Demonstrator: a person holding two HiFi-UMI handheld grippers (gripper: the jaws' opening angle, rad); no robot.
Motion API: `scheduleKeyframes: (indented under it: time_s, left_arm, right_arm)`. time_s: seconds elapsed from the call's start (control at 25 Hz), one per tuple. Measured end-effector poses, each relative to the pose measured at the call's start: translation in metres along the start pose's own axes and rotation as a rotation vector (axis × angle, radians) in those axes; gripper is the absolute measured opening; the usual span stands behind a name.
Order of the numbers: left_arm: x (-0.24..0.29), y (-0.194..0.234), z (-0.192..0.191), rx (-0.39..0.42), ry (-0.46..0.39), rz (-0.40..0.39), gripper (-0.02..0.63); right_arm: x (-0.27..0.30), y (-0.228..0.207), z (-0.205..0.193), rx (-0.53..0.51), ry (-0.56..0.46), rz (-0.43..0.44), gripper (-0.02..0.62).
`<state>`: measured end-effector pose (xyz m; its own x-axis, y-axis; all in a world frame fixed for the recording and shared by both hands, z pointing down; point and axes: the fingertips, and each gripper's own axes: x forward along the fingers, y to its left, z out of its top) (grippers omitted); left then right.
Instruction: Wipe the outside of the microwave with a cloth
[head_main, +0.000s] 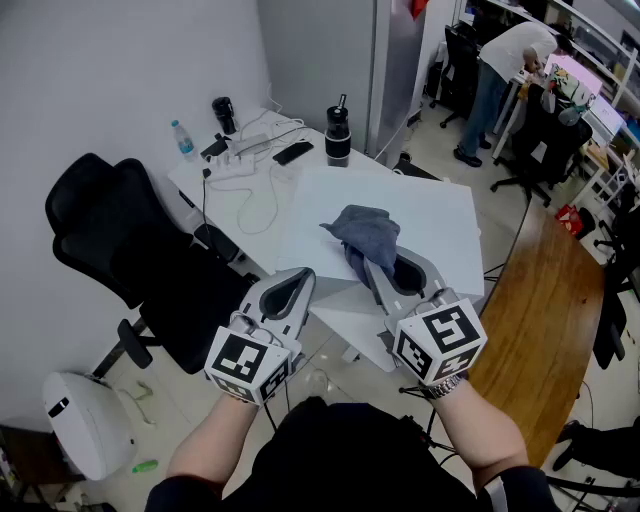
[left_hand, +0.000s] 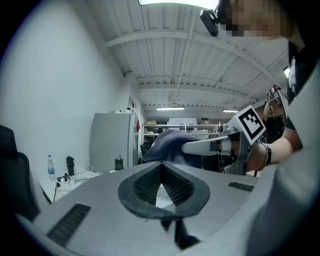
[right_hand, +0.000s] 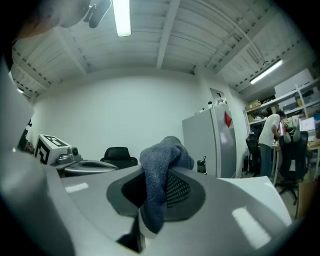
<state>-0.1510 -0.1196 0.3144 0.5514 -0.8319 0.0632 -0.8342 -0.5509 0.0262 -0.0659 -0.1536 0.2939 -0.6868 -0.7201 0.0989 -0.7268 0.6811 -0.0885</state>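
The microwave shows from above as a white box; its flat top (head_main: 435, 215) lies in front of me in the head view. A grey-blue cloth (head_main: 366, 234) hangs bunched over that top, and my right gripper (head_main: 371, 264) is shut on it. In the right gripper view the cloth (right_hand: 158, 176) drapes out between the jaws of the right gripper (right_hand: 167, 169). My left gripper (head_main: 303, 277) is held shut and empty just left of the box's near corner. In the left gripper view the left gripper (left_hand: 161, 167) is level with the cloth (left_hand: 166, 145).
A white desk (head_main: 250, 195) behind the box carries a water bottle (head_main: 181, 138), a power strip with cables, a phone (head_main: 292, 152) and a black tumbler (head_main: 338, 135). A black office chair (head_main: 120, 240) stands at left, a wooden table (head_main: 540, 300) at right, and a person (head_main: 510, 65) far back.
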Motion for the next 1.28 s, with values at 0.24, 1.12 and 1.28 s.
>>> scheduleKeyframes:
  time_s: [0.24,1.12,1.28]
  left_arm:
    - [0.006,0.062,0.003,0.003,-0.005,0.005,0.003]
    - [0.042,0.168,-0.018,-0.052,0.016,-0.021,0.003]
    - [0.046,0.173,-0.022,-0.054,0.021,-0.028,0.003]
  right_arm:
    - [0.071,0.004,0.004,0.017,0.019,0.005,0.051]
    - [0.212,-0.004,-0.063,0.138,0.260,-0.001,0.051]
    - [0.222,-0.004,-0.077,0.138,0.324,-0.009,0.051]
